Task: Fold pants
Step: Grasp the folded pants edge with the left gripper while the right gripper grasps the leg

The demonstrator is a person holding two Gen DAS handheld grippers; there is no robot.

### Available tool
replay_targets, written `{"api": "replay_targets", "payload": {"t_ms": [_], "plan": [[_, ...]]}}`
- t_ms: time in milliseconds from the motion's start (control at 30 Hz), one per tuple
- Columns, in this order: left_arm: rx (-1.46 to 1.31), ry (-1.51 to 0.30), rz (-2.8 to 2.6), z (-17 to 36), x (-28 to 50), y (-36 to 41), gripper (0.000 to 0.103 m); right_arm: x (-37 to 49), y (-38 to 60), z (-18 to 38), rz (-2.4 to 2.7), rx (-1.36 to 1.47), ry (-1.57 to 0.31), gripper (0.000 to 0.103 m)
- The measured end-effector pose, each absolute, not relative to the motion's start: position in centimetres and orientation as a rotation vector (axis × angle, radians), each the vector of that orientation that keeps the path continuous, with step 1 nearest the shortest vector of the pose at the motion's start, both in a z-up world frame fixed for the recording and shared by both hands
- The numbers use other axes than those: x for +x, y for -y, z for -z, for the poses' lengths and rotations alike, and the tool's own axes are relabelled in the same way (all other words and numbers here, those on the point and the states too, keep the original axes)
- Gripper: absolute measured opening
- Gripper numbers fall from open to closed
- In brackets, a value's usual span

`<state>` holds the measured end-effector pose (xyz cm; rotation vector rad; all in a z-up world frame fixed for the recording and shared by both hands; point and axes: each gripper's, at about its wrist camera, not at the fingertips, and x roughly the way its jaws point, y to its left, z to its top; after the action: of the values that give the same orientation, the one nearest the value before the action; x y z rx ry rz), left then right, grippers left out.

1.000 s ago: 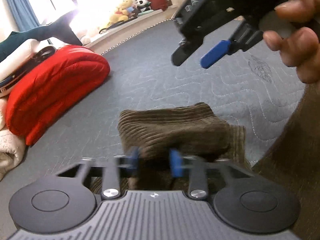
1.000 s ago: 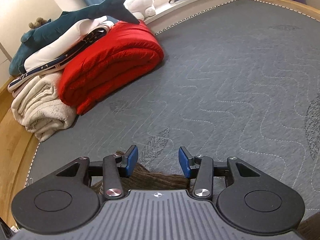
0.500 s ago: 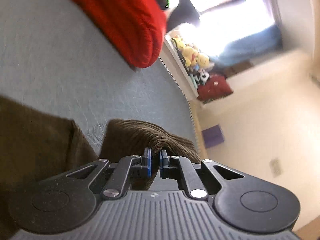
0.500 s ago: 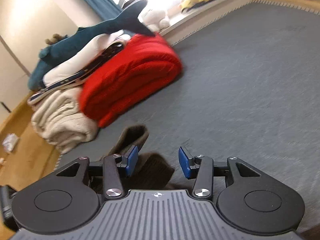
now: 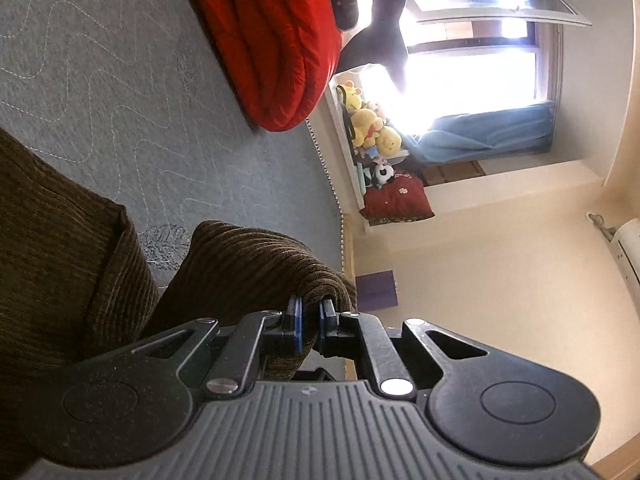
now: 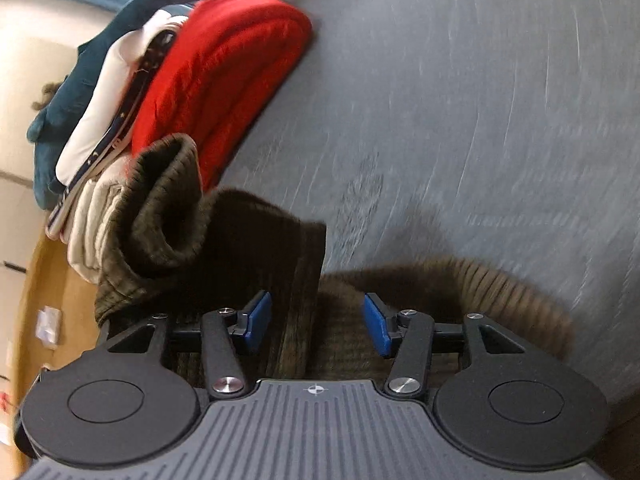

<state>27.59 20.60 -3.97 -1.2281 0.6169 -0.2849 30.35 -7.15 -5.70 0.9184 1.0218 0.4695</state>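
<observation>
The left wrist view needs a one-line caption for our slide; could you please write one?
Left gripper pinching a fold of brown corduroy pants above the grey quilted mattress.

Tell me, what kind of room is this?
Probably a bedroom. A grey quilted mattress has a folded red blanket lying on it, stuffed toys sit on the ledge by the window, and the left gripper pinches brown pants.

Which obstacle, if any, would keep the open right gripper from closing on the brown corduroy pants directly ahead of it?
Probably none. The right gripper is open, and the pants lie just beyond its fingertips with nothing between. The left gripper, shut on the pants, is not visible in that path.
</observation>
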Motion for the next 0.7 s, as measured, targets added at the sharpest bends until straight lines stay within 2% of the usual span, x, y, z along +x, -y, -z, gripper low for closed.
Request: {"api": "replay_targets", "payload": {"t_ms": [133,200,267,533,600,667,700], "plan": [[-1.227,-0.620,0.287,3.8,27.4,-20.7,0.007,30.3,6.1,7.0,-0.505,1.038,-1.059,0.052],[-1.227,-0.621,0.279,4.0,27.6,-21.0,0.007,30.2,5.6,7.3,-0.545,1.067,-1.070,0.041],[-1.233,-0.615,0.279,4.0,27.4,-21.3,0.007,30.0,5.4,7.3,-0.580,1.082,-1.068,0.016],[-1.189,-0.601,0.276,3.4,27.3,-20.9,0.008,29.4,7.9,5.2,-0.650,1.084,-0.959,0.007],[-1.107,-0.600,0.270,2.6,27.3,-20.3,0.016,29.2,9.5,3.5,-0.692,1.079,-0.883,0.007],[-1.046,-0.588,0.289,1.7,27.2,-19.6,0.035,29.0,11.9,1.2,-0.708,1.067,-0.775,0.007],[-1.021,-0.579,0.302,1.2,27.1,-19.3,0.036,28.9,13.9,-0.1,-0.695,1.075,-0.699,0.007]]}}
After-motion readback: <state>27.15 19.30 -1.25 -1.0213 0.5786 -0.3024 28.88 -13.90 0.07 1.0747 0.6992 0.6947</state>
